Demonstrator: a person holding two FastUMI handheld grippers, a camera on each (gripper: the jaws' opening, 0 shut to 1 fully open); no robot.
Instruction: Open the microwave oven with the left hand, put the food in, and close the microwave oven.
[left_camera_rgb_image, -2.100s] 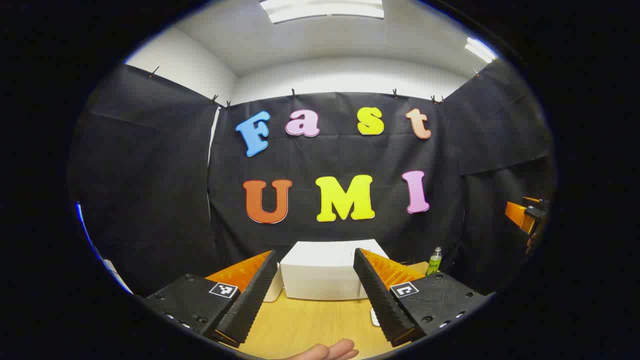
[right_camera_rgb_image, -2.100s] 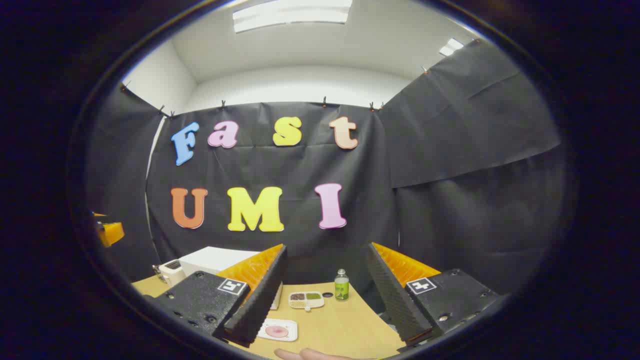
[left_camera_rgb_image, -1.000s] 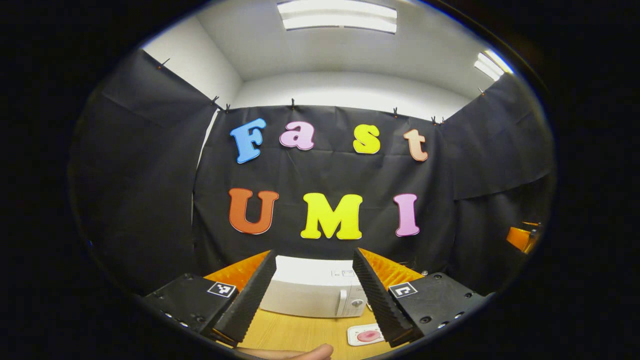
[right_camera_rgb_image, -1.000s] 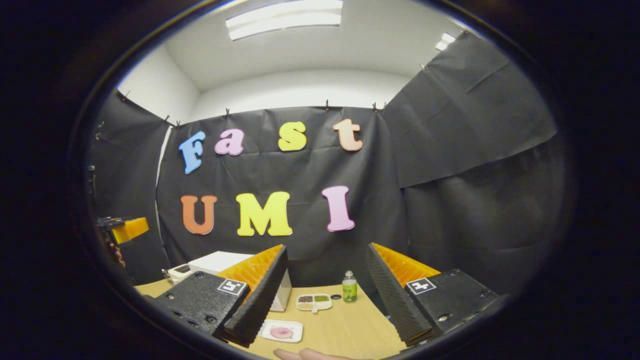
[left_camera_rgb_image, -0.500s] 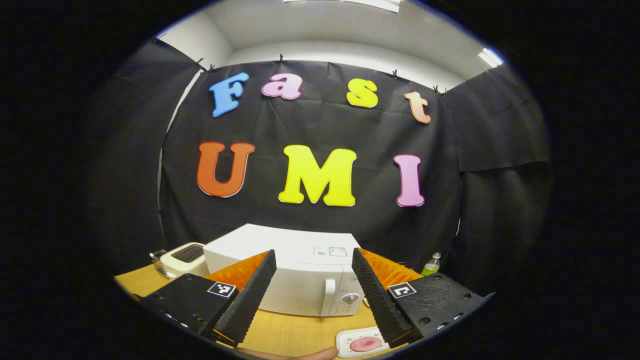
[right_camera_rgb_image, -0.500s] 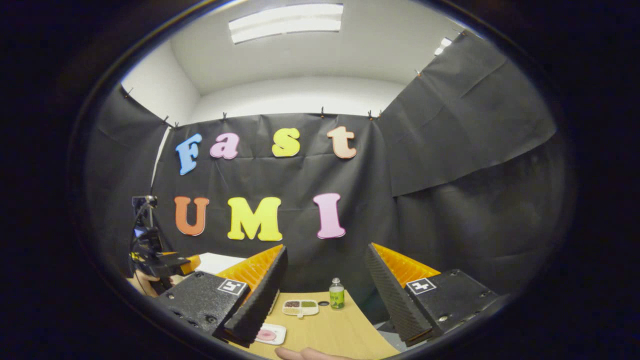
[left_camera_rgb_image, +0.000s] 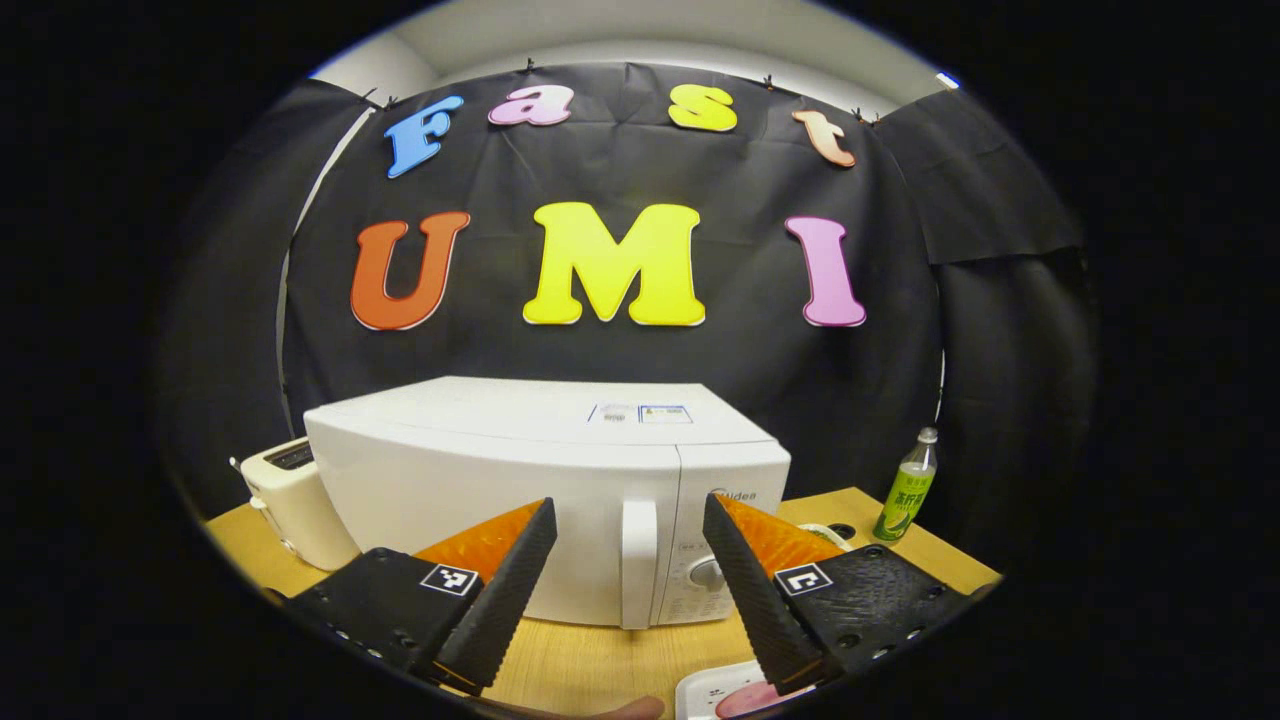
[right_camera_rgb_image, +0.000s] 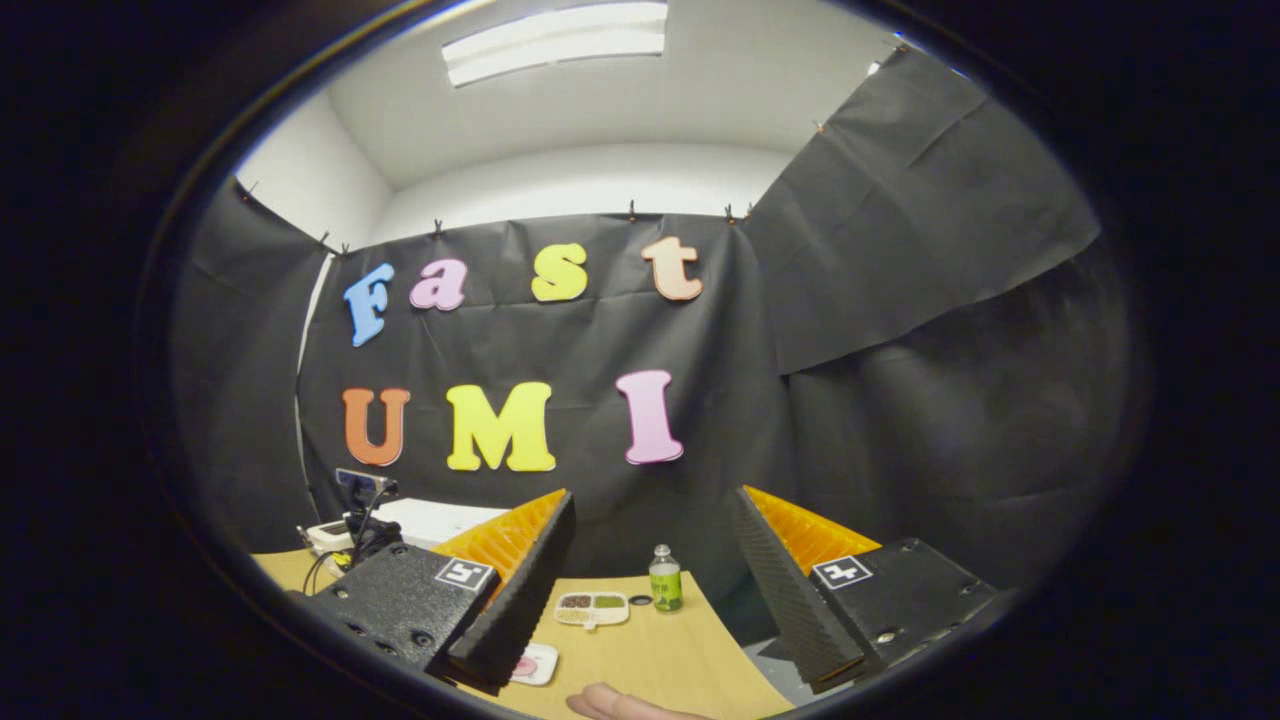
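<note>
Left gripper (left_camera_rgb_image: 628, 580) faces the microwave oven (left_camera_rgb_image: 545, 495), jaws spread wide, nothing between them; the door's vertical white handle (left_camera_rgb_image: 637, 562) sits centred in the gap but farther off, not yet touched. Door shut. Microwave stands on the wooden table (left_camera_rgb_image: 590, 665), a toaster (left_camera_rgb_image: 290, 500) just beside its left end, a green bottle (left_camera_rgb_image: 905, 487) off to its right. Food: a pink item on a small white plate (left_camera_rgb_image: 715, 695), on the table in front of the microwave, partly hidden by the right finger. Right gripper (right_camera_rgb_image: 650, 575) held back over the table, jaws equally wide and empty; the same plate (right_camera_rgb_image: 533, 664) shows past its left finger, a divided snack tray (right_camera_rgb_image: 592, 608) and the bottle beyond. Judgement: handle is rigid, smooth plastic, best pinched mid-length across its width and pulled along the hinge arc; the oven looks heavy enough to stay put. The plate is light, shallow, likely slippery; take the rim, keep level.
</note>
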